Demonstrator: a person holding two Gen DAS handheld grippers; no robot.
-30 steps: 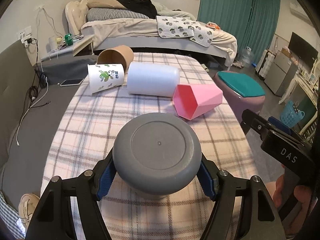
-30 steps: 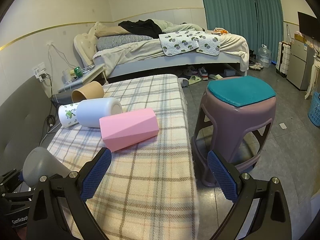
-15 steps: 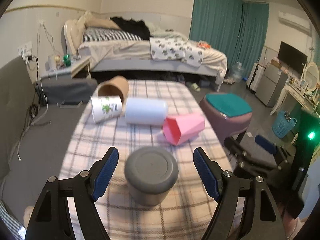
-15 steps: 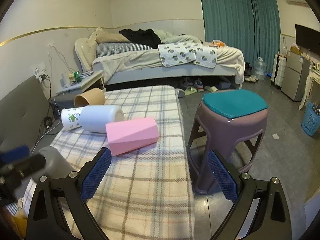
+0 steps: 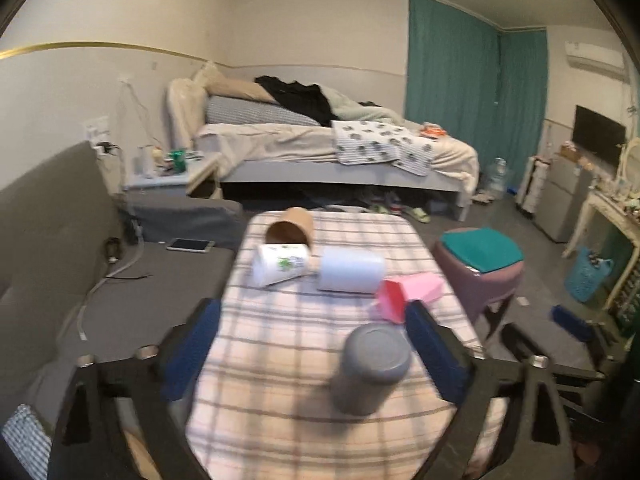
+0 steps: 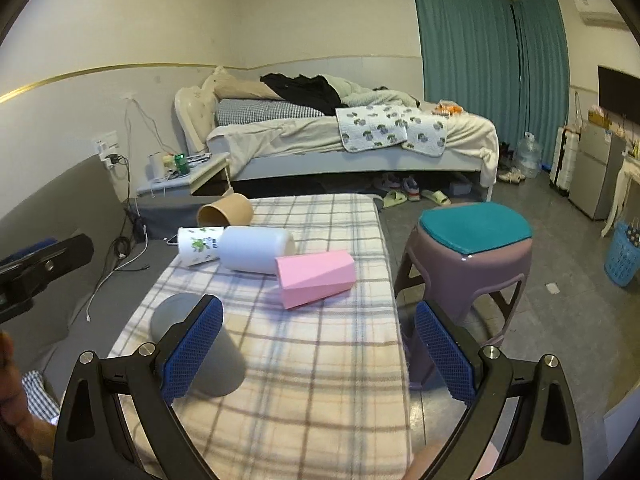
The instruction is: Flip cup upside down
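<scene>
Left tongs [image 5: 312, 344] backed off and up from grey cup [image 5: 370, 368], jaws wide, cup upside down on plaid desk [image 5: 288, 328], right tongs [image 6: 318, 344] open, bed [image 6: 320, 136] and purple stool [image 6: 468, 256] behind.

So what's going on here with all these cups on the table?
A person holds a two-finger gripper in each hand over a plaid-covered table. The grey cup stands upside down near the front edge, base up, with nothing gripping it. The left gripper is open and empty, and the right gripper is open and empty too. Four more cups lie on their sides further back: a pink cup, a white cup, a printed cup and a brown cup.
</scene>
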